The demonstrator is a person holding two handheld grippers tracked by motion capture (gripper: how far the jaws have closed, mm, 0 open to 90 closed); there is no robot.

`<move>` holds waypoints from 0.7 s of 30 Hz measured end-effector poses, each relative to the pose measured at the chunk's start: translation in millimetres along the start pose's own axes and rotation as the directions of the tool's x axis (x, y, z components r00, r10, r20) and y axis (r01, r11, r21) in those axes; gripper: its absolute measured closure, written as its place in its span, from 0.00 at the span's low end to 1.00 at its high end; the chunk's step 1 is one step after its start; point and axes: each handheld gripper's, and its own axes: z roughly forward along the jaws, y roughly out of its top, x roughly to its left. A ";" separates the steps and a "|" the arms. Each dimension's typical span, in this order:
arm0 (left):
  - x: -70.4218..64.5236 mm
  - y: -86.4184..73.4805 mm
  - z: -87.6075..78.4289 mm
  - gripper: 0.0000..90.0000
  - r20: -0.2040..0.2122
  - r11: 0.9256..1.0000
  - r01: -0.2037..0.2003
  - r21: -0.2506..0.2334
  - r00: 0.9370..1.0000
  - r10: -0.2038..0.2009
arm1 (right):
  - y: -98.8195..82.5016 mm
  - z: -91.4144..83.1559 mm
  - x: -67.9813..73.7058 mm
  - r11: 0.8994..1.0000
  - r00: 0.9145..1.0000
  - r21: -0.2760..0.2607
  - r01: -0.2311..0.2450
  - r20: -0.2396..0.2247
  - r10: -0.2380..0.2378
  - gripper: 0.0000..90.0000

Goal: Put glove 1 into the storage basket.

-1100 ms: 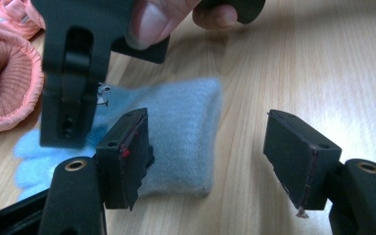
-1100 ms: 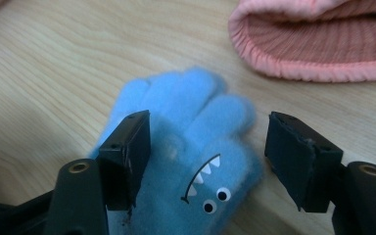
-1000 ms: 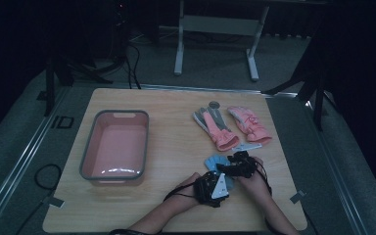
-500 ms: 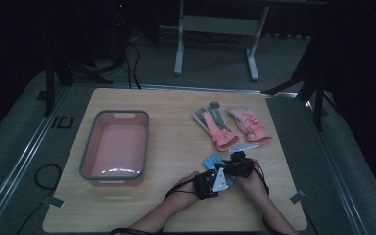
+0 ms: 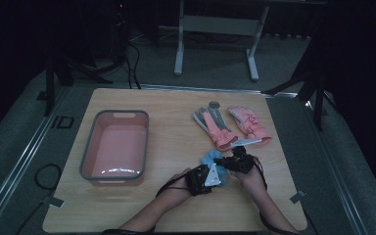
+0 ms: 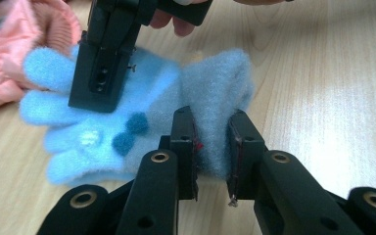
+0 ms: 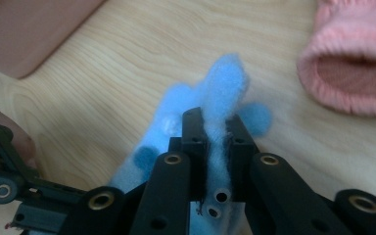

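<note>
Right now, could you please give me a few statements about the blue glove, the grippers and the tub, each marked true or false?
1. The left gripper is clamped on the cuff end of the blue glove. True.
2. The right gripper hangs open above bare wood. False: its jaws pinch a fold of the blue glove's finger end.
3. The blue glove lies inside the pink tub. False: it is on the table, to the right of the tub in the high view.
4. Two pink gloves lie on the table beyond the blue one in the high view. True.
5. The pink tub holds a pink glove. False: nothing lies in it.
</note>
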 end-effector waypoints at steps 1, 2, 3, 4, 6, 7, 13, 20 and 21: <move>0.7 0.3 -1.6 0.86 -0.001 1.000 -0.001 0.001 1.000 0.001 | 1.3 -0.8 0.6 1.000 1.000 -0.004 -0.001 -0.003 0.001 0.93; 2.9 1.9 -7.7 0.86 -0.014 1.000 -0.005 -0.004 1.000 0.005 | 4.2 -2.0 2.4 1.000 1.000 -0.011 0.002 -0.008 -0.002 0.93; 4.0 2.8 -10.5 0.86 -0.021 1.000 -0.010 -0.004 1.000 0.010 | 7.2 -3.3 4.7 1.000 1.000 -0.016 0.010 -0.007 -0.010 0.94; 5.4 3.8 -13.5 0.86 -0.025 1.000 -0.013 -0.004 1.000 0.013 | 10.1 -4.5 6.6 1.000 1.000 -0.023 0.012 -0.010 -0.012 0.94; 7.8 5.4 -19.2 0.86 -0.038 1.000 -0.018 -0.006 0.999 0.017 | 15.8 -6.7 10.1 0.999 1.000 -0.033 0.014 -0.017 -0.014 0.94; 9.4 6.2 -21.9 0.86 -0.042 1.000 -0.018 -0.007 0.999 0.018 | 18.6 -7.8 11.0 0.999 1.000 -0.043 0.008 -0.026 -0.009 0.94; 19.9 9.1 -38.0 0.86 -0.076 1.000 -0.021 -0.006 0.997 0.020 | 37.9 -13.6 22.2 0.996 0.999 -0.085 0.029 -0.037 -0.032 0.94; 31.9 9.9 -61.8 0.86 -0.098 1.000 -0.020 -0.002 0.995 0.020 | 59.6 -14.4 38.0 0.991 0.997 -0.111 0.071 -0.029 -0.075 0.94; 32.9 9.4 -64.4 0.86 -0.100 1.000 -0.018 -0.002 0.995 0.018 | 62.1 -13.8 39.8 0.991 0.996 -0.112 0.076 -0.029 -0.079 0.94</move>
